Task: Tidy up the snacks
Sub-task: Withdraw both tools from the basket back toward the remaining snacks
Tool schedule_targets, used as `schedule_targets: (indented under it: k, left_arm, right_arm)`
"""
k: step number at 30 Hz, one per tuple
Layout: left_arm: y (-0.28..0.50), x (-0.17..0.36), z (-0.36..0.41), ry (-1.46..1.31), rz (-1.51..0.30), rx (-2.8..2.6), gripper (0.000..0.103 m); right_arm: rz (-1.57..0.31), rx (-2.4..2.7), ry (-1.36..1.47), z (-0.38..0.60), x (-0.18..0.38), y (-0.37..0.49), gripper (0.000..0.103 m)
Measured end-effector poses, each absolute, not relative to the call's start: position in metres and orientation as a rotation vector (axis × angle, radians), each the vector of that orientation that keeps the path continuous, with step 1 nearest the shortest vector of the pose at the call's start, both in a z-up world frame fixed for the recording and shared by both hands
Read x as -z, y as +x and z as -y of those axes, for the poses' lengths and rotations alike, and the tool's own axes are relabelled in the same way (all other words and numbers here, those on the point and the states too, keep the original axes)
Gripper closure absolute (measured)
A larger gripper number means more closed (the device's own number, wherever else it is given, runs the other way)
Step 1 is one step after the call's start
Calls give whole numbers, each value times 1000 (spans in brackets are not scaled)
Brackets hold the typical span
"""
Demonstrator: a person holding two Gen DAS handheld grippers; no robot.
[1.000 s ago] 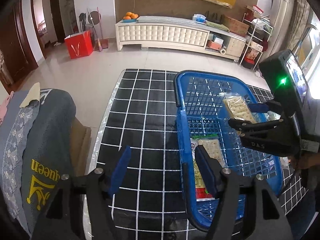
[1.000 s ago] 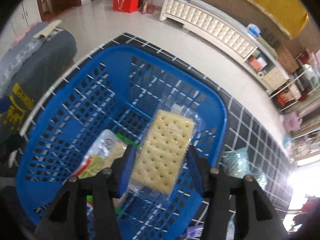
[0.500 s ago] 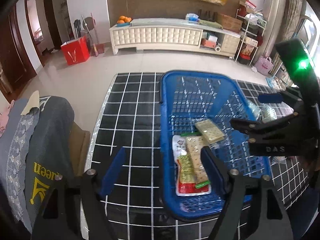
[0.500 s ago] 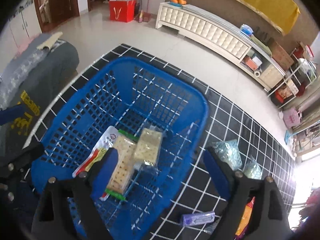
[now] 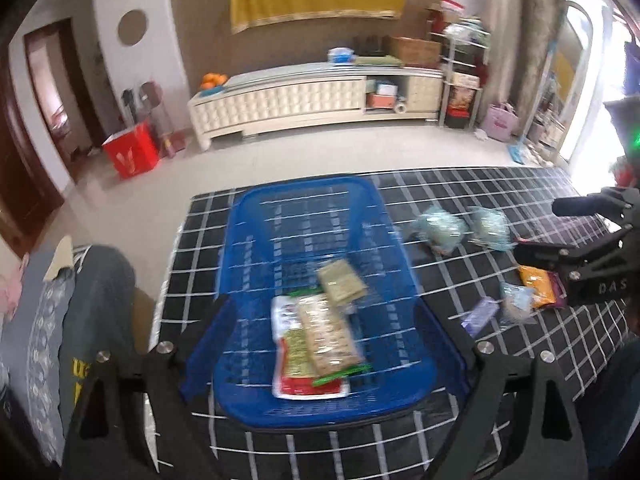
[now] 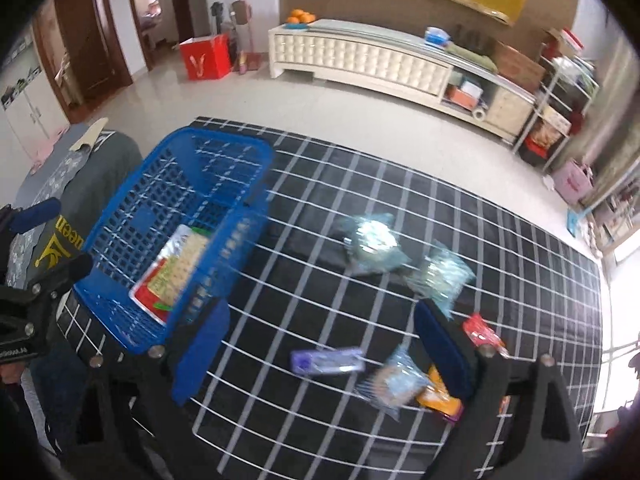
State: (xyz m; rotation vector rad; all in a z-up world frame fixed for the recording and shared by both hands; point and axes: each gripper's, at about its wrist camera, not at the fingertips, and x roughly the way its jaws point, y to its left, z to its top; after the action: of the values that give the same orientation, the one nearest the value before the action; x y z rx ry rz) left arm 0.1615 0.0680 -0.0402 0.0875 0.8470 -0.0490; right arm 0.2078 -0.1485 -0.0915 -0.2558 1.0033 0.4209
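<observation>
Inside the blue basket (image 5: 256,240) lie two cracker packs (image 5: 328,332); both grippers' jaws gape empty.

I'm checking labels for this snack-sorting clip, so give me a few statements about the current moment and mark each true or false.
1. The right gripper is open and holds nothing. True.
2. The blue basket has no snacks in it. False: two cracker packs lie inside.
3. A purple packet lies on the checked cloth, outside the basket. True.
4. The two clear bluish packets are in the basket. False: they lie on the cloth, to the right of the basket.
5. The left gripper is shut on a cracker pack. False: it is open and holds nothing.
</observation>
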Motion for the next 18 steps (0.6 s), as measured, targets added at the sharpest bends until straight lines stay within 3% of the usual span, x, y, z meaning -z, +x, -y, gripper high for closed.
schedule_targets:
  k: [4, 18]
  left_arm:
    - [164, 35, -33, 128, -840, 90, 1]
    - [199, 45, 72, 201, -904, 181, 0]
  right_arm:
    - [-992, -395, -200, 186, 85, 203, 6]
    - [-1050, -275, -56, 287, 103, 215, 6]
